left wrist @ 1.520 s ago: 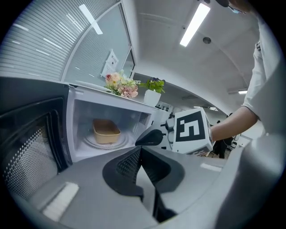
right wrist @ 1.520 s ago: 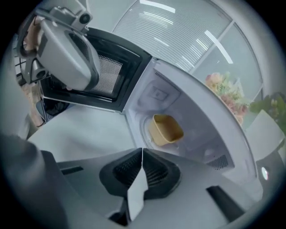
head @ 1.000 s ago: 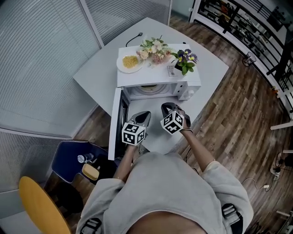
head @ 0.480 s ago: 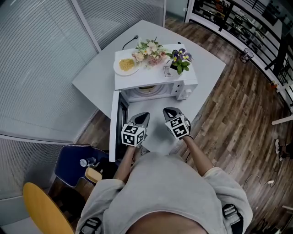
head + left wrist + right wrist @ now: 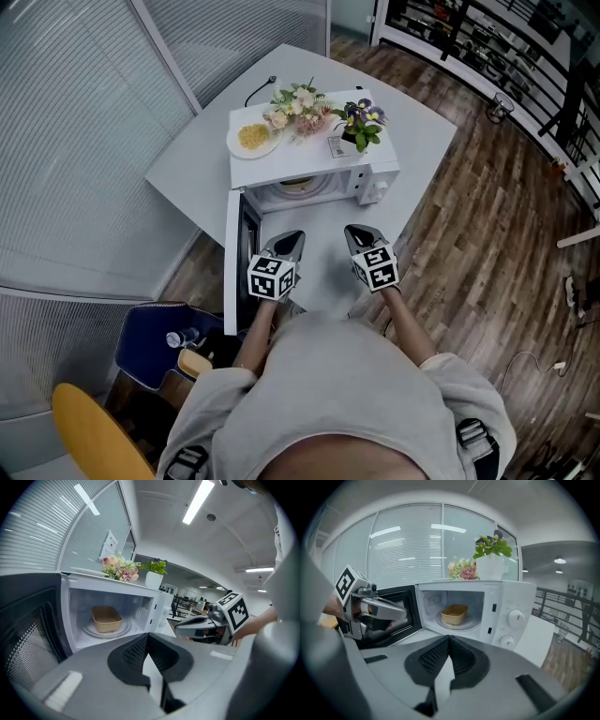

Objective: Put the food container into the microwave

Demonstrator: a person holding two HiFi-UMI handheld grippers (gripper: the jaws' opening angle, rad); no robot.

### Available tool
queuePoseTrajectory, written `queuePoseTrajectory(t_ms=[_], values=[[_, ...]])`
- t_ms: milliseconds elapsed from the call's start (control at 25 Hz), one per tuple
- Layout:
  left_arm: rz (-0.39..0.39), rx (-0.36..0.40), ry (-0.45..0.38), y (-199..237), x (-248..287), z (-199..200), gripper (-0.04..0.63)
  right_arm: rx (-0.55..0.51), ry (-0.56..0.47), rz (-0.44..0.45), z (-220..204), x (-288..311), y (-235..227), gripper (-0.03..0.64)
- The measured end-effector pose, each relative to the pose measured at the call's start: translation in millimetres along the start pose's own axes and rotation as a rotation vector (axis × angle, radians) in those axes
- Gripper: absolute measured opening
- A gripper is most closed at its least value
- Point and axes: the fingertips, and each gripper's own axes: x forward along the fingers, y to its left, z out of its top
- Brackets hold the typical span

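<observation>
The tan food container (image 5: pixel 107 618) (image 5: pixel 454 613) sits on the turntable inside the white microwave (image 5: pixel 314 169), and only a sliver of the container (image 5: pixel 298 185) shows in the head view. The microwave door (image 5: pixel 233 267) hangs wide open to the left. My left gripper (image 5: pixel 292 235) (image 5: pixel 148 634) is shut and empty, in front of the cavity beside the door. My right gripper (image 5: pixel 354 231) (image 5: pixel 449 637) is also shut and empty, in front of the control knobs (image 5: pixel 516 617). Both grippers stay outside the cavity.
On top of the microwave are a plate of yellow food (image 5: pixel 251 139), a bouquet (image 5: pixel 295 97) and a potted plant (image 5: pixel 361 120). The white table (image 5: pixel 192 164) ends near my body. A blue chair (image 5: pixel 150 337) and a yellow chair (image 5: pixel 94 436) stand at the lower left.
My right gripper has drawn back from the microwave toward the right and rolled, so its marker cube shows a different face. The left gripper has stayed put.
</observation>
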Motion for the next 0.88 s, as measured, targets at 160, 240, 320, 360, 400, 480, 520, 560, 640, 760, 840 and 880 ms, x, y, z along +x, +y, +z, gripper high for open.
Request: queuePoseTrajectory(t_ms=[160,240,320,360,400,480,520,560,640,760,840,880], values=[[-0.006,0.002,0.0,-1.1,2.8,1.2,0.011,0.025,-0.005,-0.016,-3.9,-4.9,-3.6,0.014],[-0.007,0.001,0.003,-1.5,3.4,0.7,0.011,0.032,-0.007,-0.024,-4.6,-7.3,-5.3,0.014],[-0.008,-0.001,0.004,-1.8,3.7,0.2,0.011,0.035,-0.012,-0.03,-4.1,-8.9,-6.8,0.014],[-0.008,-0.002,0.003,-2.1,4.1,0.2,0.011,0.035,-0.014,-0.033,-4.0,-9.5,-7.5,0.014],[-0.009,-0.004,0.002,-2.5,4.5,0.4,0.011,0.035,-0.015,-0.035,-4.1,-10.0,-8.2,0.014],[-0.01,-0.004,0.0,-2.5,5.3,1.0,0.011,0.04,-0.016,-0.038,-4.5,-9.9,-8.9,0.014],[-0.01,-0.003,0.0,-2.3,6.0,1.4,0.011,0.041,-0.015,-0.039,-4.8,-9.5,-8.8,0.014],[-0.011,-0.003,-0.001,-2.3,6.7,2.0,0.011,0.042,-0.013,-0.039,-5.1,-9.0,-8.6,0.014],[-0.013,-0.003,-0.002,-2.7,8.5,2.8,0.011,0.041,-0.009,-0.039,-5.3,-7.7,-7.9,0.014],[-0.016,-0.003,-0.001,-4.0,9.7,2.4,0.011,0.038,-0.007,-0.037,-5.0,-5.7,-6.3,0.014],[-0.017,-0.005,0.001,-3.8,10.5,1.5,0.011,0.037,-0.008,-0.035,-4.0,-4.4,-5.7,0.014],[-0.019,-0.006,0.003,-3.9,11.1,0.8,0.011,0.036,-0.008,-0.034,-3.6,-3.8,-5.5,0.014]])
